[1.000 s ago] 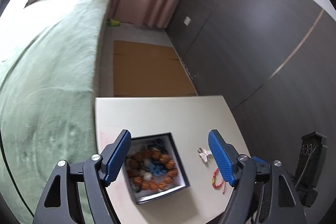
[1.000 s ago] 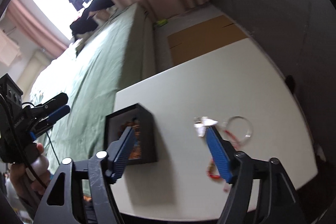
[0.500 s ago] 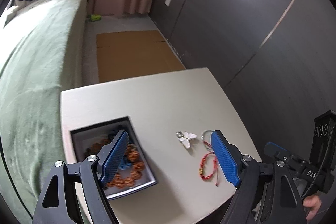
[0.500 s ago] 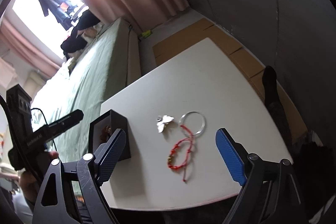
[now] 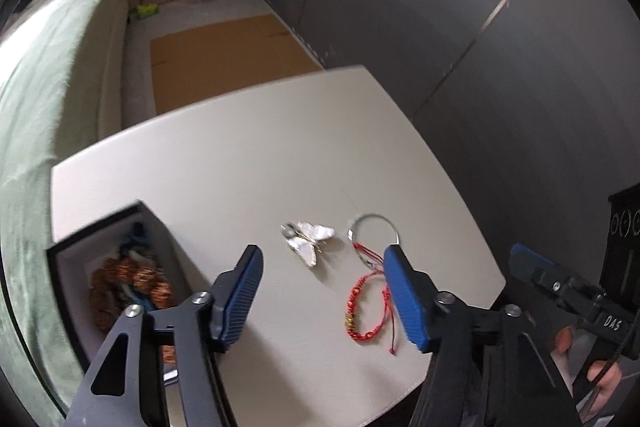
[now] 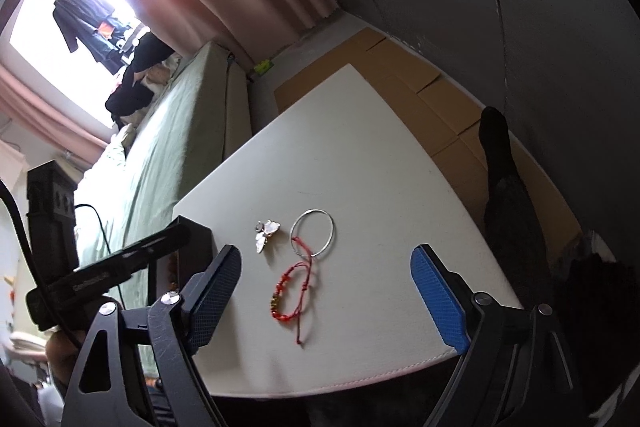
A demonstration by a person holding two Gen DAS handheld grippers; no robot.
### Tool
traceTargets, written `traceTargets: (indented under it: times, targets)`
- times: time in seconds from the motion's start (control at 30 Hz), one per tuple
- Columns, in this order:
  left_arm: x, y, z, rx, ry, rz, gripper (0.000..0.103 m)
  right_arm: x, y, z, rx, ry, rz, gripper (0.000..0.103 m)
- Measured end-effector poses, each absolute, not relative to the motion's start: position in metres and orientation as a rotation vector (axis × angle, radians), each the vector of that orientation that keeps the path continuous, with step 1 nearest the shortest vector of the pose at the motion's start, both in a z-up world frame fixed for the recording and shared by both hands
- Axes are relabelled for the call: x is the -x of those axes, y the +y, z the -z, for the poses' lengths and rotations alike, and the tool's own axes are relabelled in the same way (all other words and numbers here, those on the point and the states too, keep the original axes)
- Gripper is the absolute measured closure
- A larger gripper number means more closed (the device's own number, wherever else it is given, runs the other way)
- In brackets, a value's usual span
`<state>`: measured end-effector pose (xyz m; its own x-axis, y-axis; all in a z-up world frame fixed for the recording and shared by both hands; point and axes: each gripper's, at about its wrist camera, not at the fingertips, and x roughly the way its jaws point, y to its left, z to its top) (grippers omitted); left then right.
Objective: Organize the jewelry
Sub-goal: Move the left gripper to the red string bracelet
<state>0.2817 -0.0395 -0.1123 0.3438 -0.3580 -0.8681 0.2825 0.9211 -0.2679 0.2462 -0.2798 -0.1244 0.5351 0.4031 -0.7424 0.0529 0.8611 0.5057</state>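
On the white table (image 5: 248, 163) lie a white butterfly brooch (image 5: 310, 239), a silver bangle (image 5: 374, 231) and a red cord bracelet (image 5: 366, 307). A black jewelry box (image 5: 116, 279) at the left holds orange bead bracelets and blue pieces. My left gripper (image 5: 322, 295) is open and empty, above the table just short of the brooch and the red bracelet. In the right wrist view the brooch (image 6: 265, 235), bangle (image 6: 313, 233) and red bracelet (image 6: 292, 293) lie ahead of my right gripper (image 6: 324, 291), which is open and empty. The box (image 6: 188, 247) is partly hidden behind the left gripper.
A bed with a green cover (image 5: 44, 75) runs along the table's left side. Flat cardboard (image 5: 224, 55) lies on the floor beyond the table. A dark panelled wall (image 5: 460, 27) is at the right. A person's dark-socked leg (image 6: 504, 179) is right of the table.
Both grippers have drawn back and swung right, so the loose jewelry now sits between the fingers in each view. Nothing on the table has moved. Both grippers stay open.
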Motion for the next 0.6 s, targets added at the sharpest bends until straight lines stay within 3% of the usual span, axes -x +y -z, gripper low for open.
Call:
traceTargets:
  times: [0.6]
  targets:
    - [-0.265,-0.11,0.167,-0.138,1.259,0.451,0.043,-0.245,-0.31,0.151,-0.546,1.048,-0.197,0.016]
